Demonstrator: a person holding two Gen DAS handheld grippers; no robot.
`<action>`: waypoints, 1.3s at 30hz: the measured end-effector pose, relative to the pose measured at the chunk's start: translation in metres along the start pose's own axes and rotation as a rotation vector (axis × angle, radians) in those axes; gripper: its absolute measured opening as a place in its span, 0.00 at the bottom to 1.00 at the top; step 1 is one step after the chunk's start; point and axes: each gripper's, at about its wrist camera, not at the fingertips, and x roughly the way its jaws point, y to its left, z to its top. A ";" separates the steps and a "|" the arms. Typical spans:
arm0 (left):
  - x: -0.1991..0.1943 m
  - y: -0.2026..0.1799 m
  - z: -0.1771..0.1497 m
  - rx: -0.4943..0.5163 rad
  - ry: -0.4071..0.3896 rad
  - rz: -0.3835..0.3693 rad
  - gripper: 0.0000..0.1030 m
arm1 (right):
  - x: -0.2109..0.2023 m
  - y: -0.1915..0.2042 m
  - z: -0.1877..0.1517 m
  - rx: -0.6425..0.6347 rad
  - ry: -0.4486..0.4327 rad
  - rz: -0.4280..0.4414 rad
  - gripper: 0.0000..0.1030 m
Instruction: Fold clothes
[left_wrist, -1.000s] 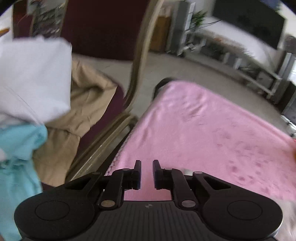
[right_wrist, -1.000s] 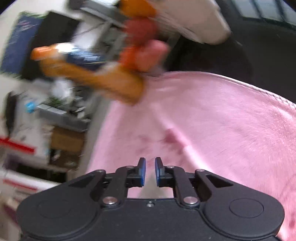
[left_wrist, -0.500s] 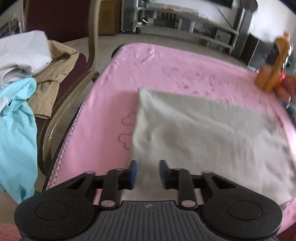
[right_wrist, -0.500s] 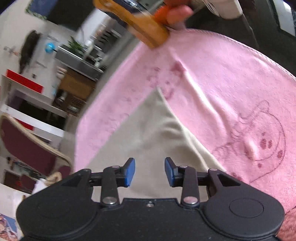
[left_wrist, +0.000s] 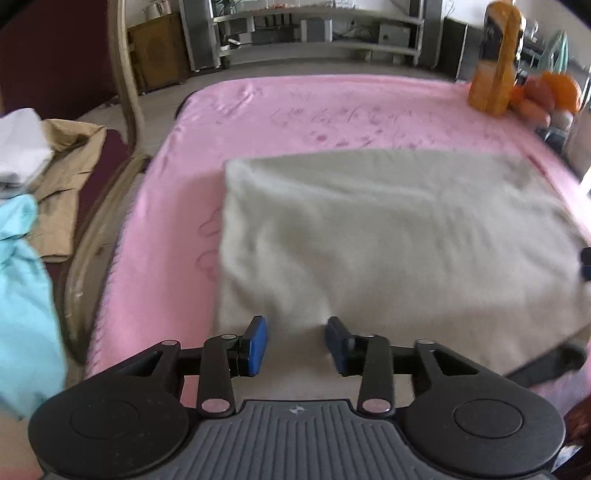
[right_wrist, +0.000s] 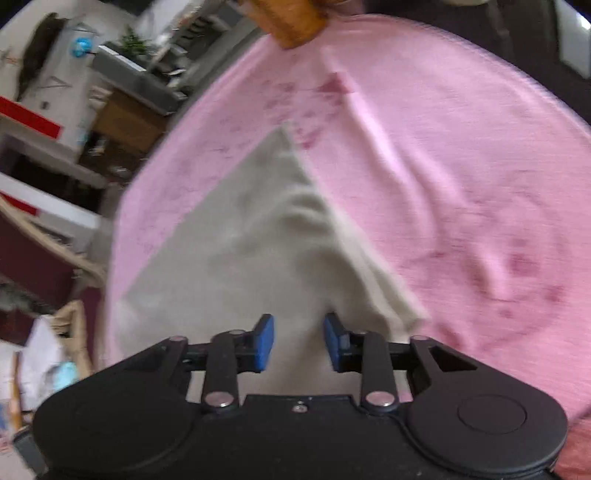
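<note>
A pale grey garment (left_wrist: 388, 236) is spread flat on a pink blanket (left_wrist: 295, 107), lightly rumpled. The left gripper (left_wrist: 295, 341) is held wide open over its near edge, nothing clasped. The right gripper (right_wrist: 298, 341) is likewise parted above its right side, fingers empty.

Beige-grey garment (left_wrist: 388, 236); pink blanket (left_wrist: 314, 107), darker pink cartoon prints; turquoise cloth (left_wrist: 22, 295); tan jacket (left_wrist: 62, 177).

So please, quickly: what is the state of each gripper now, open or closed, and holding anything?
Left gripper: open, holding nothing, above the near edge of the beige cloth.
Right gripper: open, holding nothing, over the same cloth.
</note>
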 end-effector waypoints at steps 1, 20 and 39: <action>-0.002 -0.001 -0.004 0.008 0.010 0.016 0.39 | -0.005 -0.003 -0.002 0.007 -0.009 -0.024 0.21; -0.011 -0.053 -0.017 0.134 -0.033 -0.191 0.34 | 0.006 0.005 -0.045 -0.048 0.150 0.147 0.18; -0.022 -0.017 -0.013 -0.028 -0.034 -0.163 0.33 | -0.071 -0.061 -0.031 0.199 -0.202 -0.043 0.36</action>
